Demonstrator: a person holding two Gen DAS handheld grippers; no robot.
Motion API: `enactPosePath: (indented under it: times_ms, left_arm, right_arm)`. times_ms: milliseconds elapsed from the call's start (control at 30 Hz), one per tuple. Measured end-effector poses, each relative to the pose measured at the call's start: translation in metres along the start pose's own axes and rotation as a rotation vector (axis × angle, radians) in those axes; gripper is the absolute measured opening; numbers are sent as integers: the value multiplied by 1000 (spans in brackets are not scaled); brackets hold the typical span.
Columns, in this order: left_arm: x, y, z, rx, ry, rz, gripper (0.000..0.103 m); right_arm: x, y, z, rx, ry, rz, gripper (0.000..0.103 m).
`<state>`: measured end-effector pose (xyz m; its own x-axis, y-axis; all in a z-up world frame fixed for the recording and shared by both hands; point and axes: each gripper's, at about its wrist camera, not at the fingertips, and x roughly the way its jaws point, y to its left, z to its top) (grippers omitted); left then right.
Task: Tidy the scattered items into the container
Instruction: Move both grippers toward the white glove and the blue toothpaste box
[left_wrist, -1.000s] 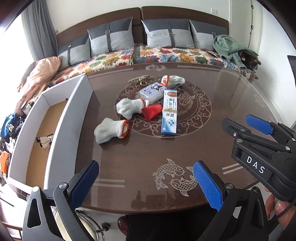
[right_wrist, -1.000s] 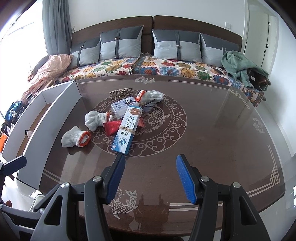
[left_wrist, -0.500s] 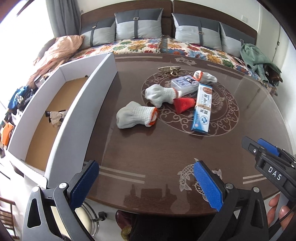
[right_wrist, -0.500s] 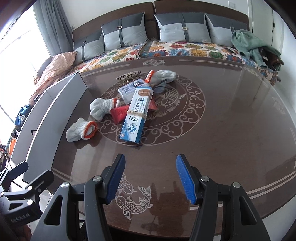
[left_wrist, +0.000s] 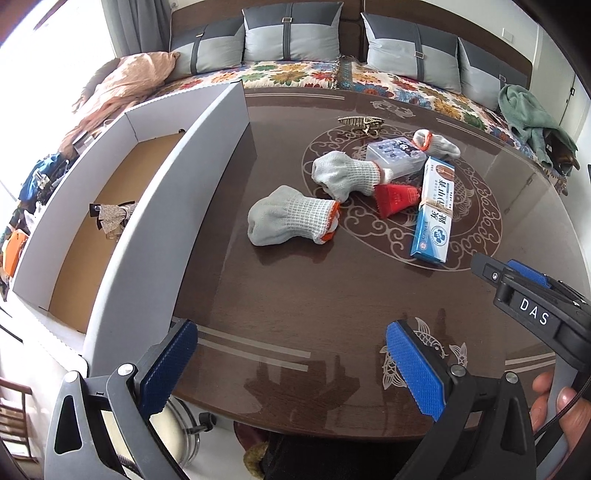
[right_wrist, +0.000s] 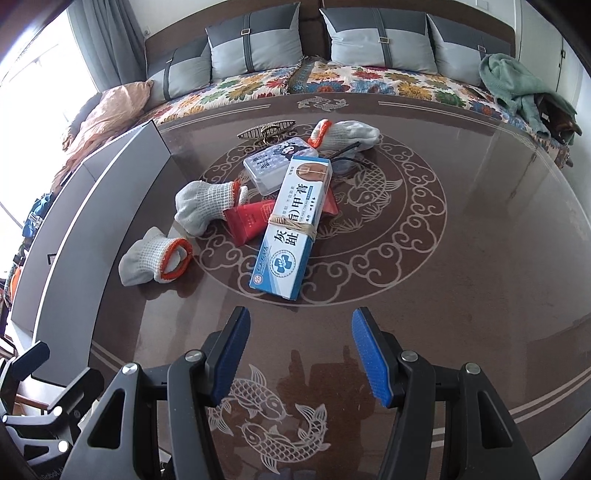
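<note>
Above the table (right_wrist: 480, 240), both the left claw (left_wrist: 291, 363) and right claw (right_wrist: 297, 354) gape empty.

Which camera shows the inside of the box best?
The left wrist view: it looks down into the box, showing its brown floor and a sparkly bow. The right wrist view shows only its outer wall.

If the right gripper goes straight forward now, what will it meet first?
Probably the blue-and-white box: the open right gripper points at its near end, with only bare table between. Depth is unclear.
</note>
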<state>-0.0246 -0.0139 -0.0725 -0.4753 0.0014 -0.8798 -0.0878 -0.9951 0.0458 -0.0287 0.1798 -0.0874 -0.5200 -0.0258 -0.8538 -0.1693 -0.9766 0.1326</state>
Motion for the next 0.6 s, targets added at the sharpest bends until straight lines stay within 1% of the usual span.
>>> enactPosePath:
  times_ms: [267,300,400,500,600]
  left_arm:
    - [11,6,3,-12,22,-10,103]
    - [12,7,2,-14,26,-12,103]
    - [16,10,1,-21,38,-19,103]
    - [19,12,1,-26,47,-24,103]
    - [20,13,0,-30,52,-29,103]
  right_arm:
    - [13,12,5,-39,19,-25,59]
    - [15,10,5,-30,17,-10,59]
    - [21,-2,6,29,1,82,59]
    - [28,-12,12,72,-24,122,59]
    - [37,-12,23,65,-51,150,59]
